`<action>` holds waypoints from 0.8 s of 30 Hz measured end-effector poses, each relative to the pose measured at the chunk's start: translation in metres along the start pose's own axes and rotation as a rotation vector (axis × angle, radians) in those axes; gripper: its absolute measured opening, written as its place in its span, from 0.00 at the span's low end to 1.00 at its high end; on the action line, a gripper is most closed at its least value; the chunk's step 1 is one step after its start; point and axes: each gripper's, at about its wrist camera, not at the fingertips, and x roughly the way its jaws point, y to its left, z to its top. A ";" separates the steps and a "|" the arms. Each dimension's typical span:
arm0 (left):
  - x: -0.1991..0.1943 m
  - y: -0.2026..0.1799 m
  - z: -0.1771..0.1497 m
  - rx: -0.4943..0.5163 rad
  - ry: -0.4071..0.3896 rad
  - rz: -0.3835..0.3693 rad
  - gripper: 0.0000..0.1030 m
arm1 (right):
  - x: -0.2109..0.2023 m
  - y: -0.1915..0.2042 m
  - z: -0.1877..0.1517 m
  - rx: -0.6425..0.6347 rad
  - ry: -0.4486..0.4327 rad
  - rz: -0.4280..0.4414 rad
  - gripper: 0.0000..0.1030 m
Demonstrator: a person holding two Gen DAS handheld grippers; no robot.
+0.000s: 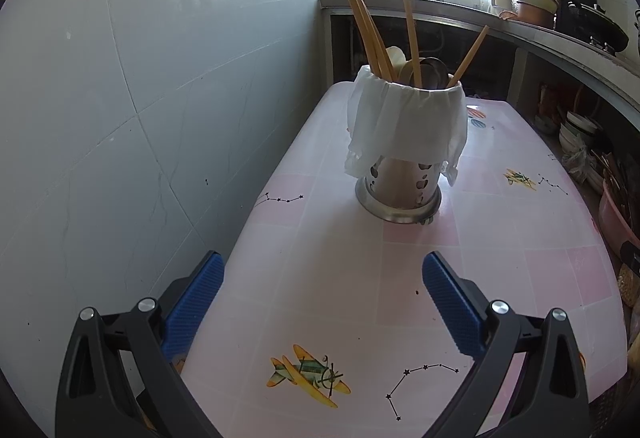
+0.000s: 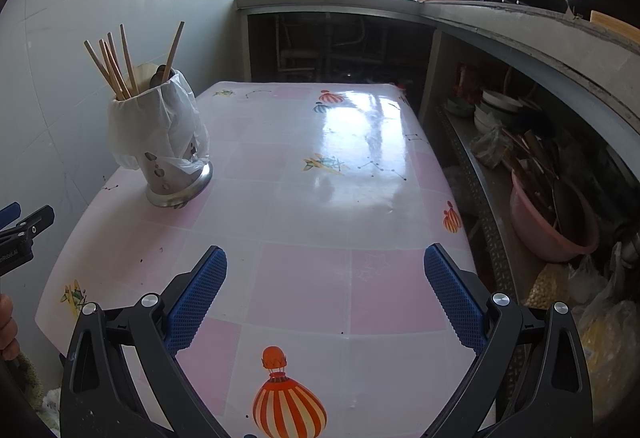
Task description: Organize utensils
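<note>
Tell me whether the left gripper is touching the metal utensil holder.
Apart. The left wrist view shows the left gripper open, with bare tablecloth between its fingertips and the utensil holder.

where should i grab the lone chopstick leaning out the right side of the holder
Grip the bare upper shaft of the leaning chopstick, coming from above with the left gripper, which faces the holder. It tilts away from the other chopsticks, so its top stands clear; lower down the plastic liner crowds it.
</note>
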 end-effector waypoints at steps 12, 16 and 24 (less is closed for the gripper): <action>-0.001 -0.001 -0.001 0.007 -0.003 0.000 0.95 | 0.000 0.001 0.000 0.001 0.000 0.001 0.92; -0.001 -0.001 0.000 0.007 -0.003 0.000 0.95 | 0.000 0.000 0.000 0.000 0.000 0.002 0.92; -0.001 -0.001 0.000 0.007 -0.003 0.000 0.95 | 0.000 0.000 0.000 0.000 0.001 0.002 0.92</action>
